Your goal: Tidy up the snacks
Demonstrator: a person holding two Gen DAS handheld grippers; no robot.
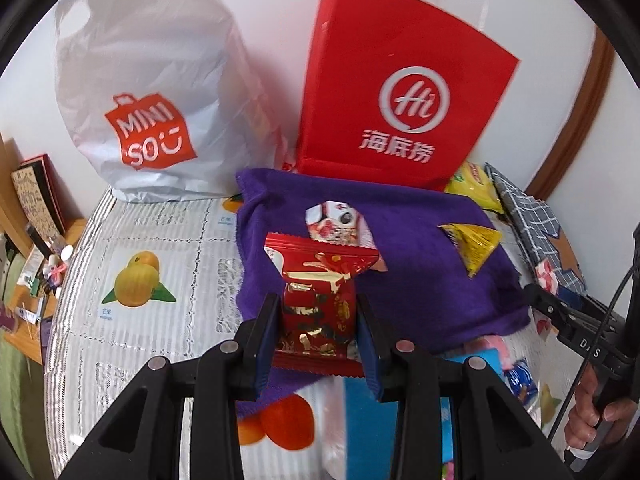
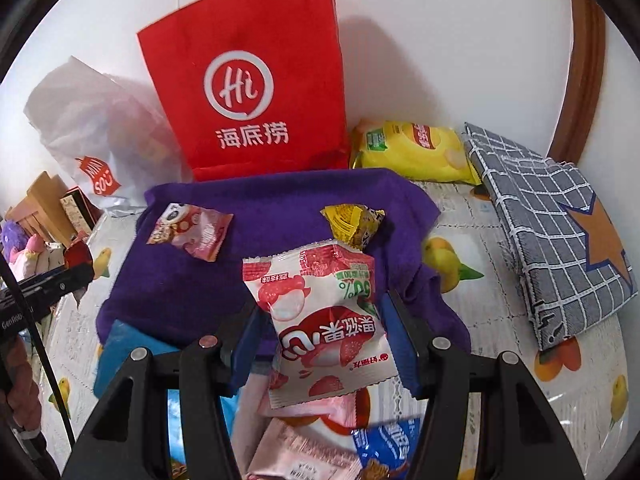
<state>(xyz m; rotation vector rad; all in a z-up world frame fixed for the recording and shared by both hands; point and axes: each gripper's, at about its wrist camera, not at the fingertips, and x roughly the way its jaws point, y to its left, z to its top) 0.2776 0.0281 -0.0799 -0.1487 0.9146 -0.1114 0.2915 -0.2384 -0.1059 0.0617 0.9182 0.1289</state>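
Purple, plush: folded purple fleece towel (image 2: 280, 220) on the fruit-print table (image 1: 160, 240), taken as landmark. Best to carry both packets low over the towel and release only once each lies flat, clear of the pieces already there. Counted: one red paper carrier bag (image 2: 248, 80) behind the towel; one white plastic shopping bag (image 1: 152, 92) behind and to its left; one yellow crisp bag (image 2: 416, 152) behind, to the right. Held above the near edge: one white-and-pink lychee jelly packet (image 2: 320, 320), right gripper (image 2: 326, 340) jaws clamped on it; one red-and-gold foil packet (image 1: 316, 304), left gripper (image 1: 318, 336) jaws clamped likewise. On the towel: one small pink packet (image 2: 192, 232), one yellow triangular packet (image 2: 352, 220).
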